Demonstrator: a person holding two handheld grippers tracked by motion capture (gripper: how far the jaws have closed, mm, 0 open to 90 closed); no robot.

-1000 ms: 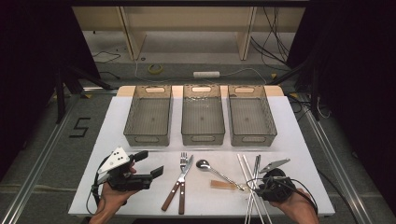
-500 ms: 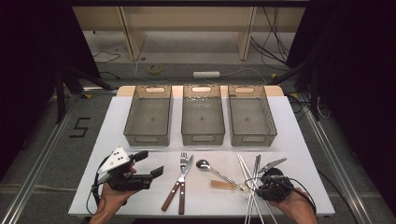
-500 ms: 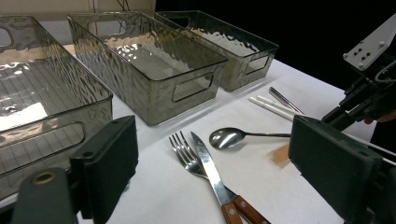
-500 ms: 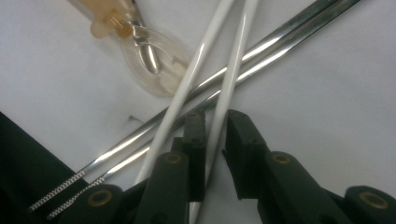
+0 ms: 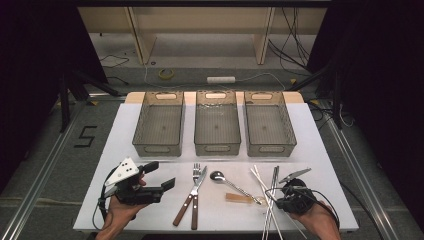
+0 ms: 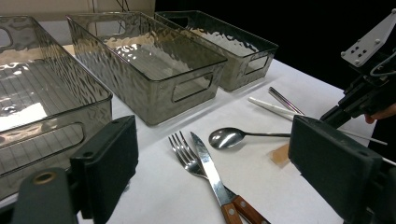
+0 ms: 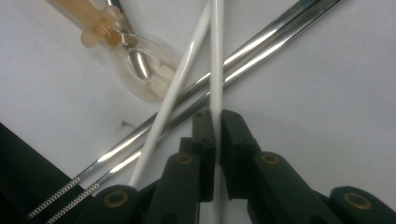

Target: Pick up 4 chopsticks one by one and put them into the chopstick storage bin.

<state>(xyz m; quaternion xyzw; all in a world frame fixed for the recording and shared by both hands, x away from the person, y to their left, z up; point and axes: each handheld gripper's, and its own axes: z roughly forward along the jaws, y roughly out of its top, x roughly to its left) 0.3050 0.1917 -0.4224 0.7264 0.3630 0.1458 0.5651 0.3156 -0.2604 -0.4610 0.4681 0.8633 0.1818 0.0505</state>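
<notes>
A white chopstick (image 7: 215, 60), thin, stiff and slippery, is pinched mid-shaft by the right tongs (image 7: 216, 122), just closed; the left tongs (image 6: 212, 154) are held wide open, empty.

High view looks forward and down from the near edge over the whole table (image 5: 125, 210). Left gripper view sits low near the near-left corner, facing the bins (image 6: 154, 70). Right gripper view is close above the chopsticks (image 7: 215, 56), also seen from high.

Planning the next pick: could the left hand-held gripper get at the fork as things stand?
Probably yes. The left hand-held gripper is open beside the fork, bare table between; the knife lies against the fork, crowding a clean grip.
</notes>
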